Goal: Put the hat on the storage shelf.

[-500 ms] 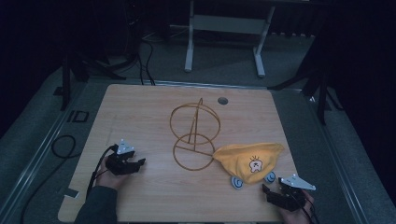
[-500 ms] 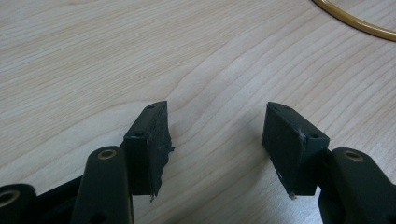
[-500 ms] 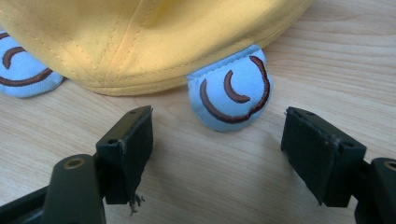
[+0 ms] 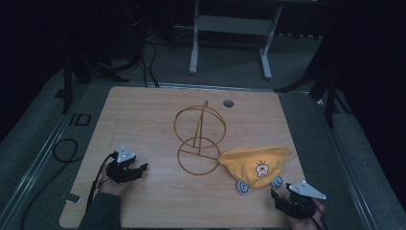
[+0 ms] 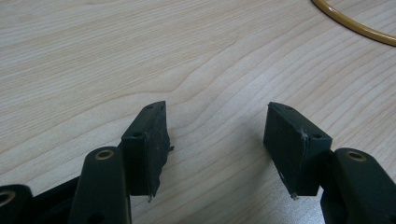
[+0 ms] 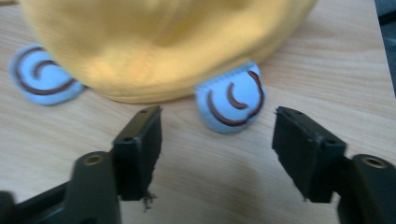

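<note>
Right gripper (image 6: 217,126) fingers wide — empty, near yellow hat (image 6: 163,42)

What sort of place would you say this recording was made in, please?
Probably a lab or studio set up for recording, not a home: a bare wooden table on grey carpet, loose cables on the floor, dark surroundings, and a white equipment stand behind the table.

Desk (image 4: 143,120): pale wood-grain top, smooth, matt. Ring stand (image 4: 198,141): thin, glossy golden wire, seemingly metal. Hat (image 4: 256,163): soft yellow cloth, matt, with stitched light-blue fabric flaps (image 6: 231,103). Right tool (image 6: 217,140) and left tool (image 5: 217,140): matt black plastic, pads worn and frayed at the edges.
</note>
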A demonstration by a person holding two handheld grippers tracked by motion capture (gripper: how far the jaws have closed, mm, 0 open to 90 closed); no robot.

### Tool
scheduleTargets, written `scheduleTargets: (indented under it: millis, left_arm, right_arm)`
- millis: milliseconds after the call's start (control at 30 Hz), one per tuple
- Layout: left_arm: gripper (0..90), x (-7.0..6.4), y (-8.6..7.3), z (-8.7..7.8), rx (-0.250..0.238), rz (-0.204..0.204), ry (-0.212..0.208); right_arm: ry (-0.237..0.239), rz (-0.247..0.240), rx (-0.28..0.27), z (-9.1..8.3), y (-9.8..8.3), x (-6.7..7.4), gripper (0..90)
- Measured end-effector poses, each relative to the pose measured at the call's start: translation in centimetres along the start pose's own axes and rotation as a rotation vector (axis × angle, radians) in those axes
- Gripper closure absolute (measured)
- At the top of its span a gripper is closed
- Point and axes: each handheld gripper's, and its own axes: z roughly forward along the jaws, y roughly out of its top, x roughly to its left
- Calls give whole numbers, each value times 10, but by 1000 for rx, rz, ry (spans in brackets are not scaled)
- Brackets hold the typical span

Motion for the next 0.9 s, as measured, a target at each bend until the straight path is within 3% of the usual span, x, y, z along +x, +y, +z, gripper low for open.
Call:
scheduleTargets:
  millis: [100, 200, 300, 533, 633, 800, 900]
  left_arm:
    - [402, 0, 0, 0, 0, -1, 1]
    - [402, 0, 0, 0, 0, -2, 2]
    - [402, 0, 0, 0, 0, -3, 3]
    - [401, -1, 0, 0, -1, -5, 5]
    - [401, -1, -1, 0, -1, -5, 5]
    - [401, -1, 0, 0, -1, -5, 5]
    - [401, -1, 0, 0, -1, -5, 5]
  right_arm:
    - [-5, -11, 7, -1, 1, 4, 485]
    - [-20, -18, 14, -1, 2, 6, 531]
    - [30, -15, -8, -6, 4, 14, 577]
    - [136, -75, -4, -2, 8, 50, 638]
    - [171, -105, 16, 7, 10, 67, 621]
    - [201, -114, 13, 13, 14, 79, 583]
    - [213, -125, -6, 16, 19, 91, 495]
